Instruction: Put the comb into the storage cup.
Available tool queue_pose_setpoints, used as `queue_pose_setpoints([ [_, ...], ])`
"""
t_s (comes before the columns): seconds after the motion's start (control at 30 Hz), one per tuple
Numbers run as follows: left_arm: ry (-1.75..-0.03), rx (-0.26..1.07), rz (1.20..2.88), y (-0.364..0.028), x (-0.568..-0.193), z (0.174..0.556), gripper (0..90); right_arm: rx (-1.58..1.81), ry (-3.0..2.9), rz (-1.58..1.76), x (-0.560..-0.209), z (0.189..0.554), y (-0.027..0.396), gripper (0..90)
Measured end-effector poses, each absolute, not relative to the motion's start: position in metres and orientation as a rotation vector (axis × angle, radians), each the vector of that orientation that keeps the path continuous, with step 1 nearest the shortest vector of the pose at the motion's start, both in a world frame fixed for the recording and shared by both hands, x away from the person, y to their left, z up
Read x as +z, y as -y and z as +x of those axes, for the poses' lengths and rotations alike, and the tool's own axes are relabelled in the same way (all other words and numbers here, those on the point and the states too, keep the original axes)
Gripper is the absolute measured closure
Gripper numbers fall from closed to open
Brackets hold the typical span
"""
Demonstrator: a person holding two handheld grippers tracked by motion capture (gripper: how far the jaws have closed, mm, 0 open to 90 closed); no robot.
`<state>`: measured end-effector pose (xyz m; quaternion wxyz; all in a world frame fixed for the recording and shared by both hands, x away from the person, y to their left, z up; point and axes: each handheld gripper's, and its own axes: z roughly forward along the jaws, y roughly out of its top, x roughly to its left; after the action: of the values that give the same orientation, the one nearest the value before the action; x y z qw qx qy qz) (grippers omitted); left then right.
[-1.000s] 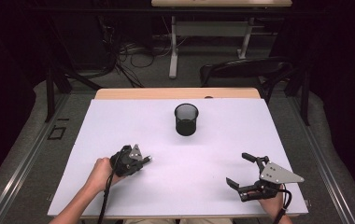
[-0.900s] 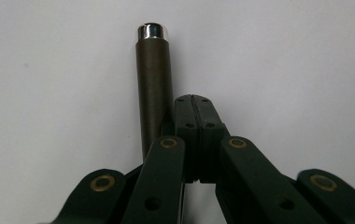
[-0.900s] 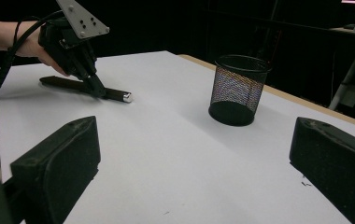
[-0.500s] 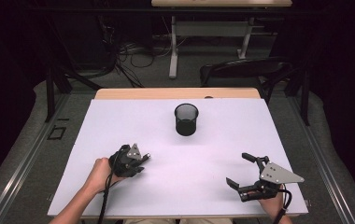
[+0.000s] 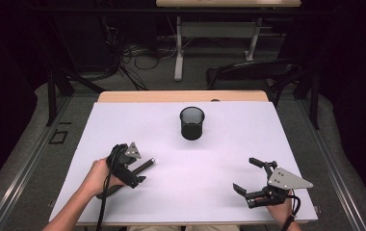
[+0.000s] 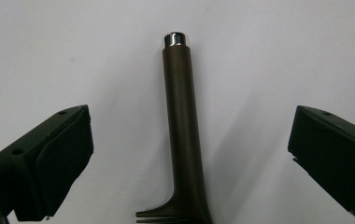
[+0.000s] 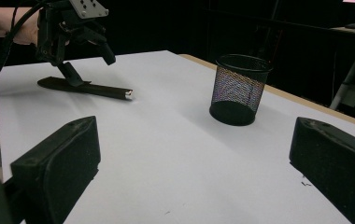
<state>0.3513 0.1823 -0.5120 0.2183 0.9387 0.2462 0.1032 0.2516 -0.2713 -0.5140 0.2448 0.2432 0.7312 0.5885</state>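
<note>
On white table [image 5: 210, 192], left gripper [image 5: 140, 171] opening, pen [image 6: 182, 126] free

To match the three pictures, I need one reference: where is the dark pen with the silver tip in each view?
High view: the pen lies on the white table, lower left, under the open left gripper.
Left gripper view: centre, pointing up, between the open jaws, not touched by them.
Right gripper view: upper left, lying flat below the left gripper.
Shared landmark: the black mesh cup, in the high and right gripper views.
</note>
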Motion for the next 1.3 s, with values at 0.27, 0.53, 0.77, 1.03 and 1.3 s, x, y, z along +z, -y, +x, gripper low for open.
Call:
queue_pose_setpoints([
  [0.27, -0.685, 0.246, 2.665, -0.185, -0.514, 0.357, 15.5, 1.607, -1.999, 0.663, -0.514, 0.252, 0.271, 1.6],
  [0.53, -0.741, 0.185, 2.719, -0.187, -0.519, 0.364, 45.6, 1.607, -2.004, 0.668, -0.515, 0.252, 0.271, 1.6],
  [0.77, -0.747, 0.125, 2.766, -0.183, -0.523, 0.368, 57.9, 1.603, -2.010, 0.671, -0.515, 0.253, 0.271, 1.6],
  [1.03, -0.744, 0.083, 2.784, -0.180, -0.527, 0.371, 66.5, 1.601, -2.016, 0.673, -0.516, 0.254, 0.271, 1.7],
  [1.3, -0.689, 0.068, 2.805, -0.179, -0.528, 0.371, 72.1, 1.601, -2.021, 0.676, -0.516, 0.254, 0.271, 1.7],
])
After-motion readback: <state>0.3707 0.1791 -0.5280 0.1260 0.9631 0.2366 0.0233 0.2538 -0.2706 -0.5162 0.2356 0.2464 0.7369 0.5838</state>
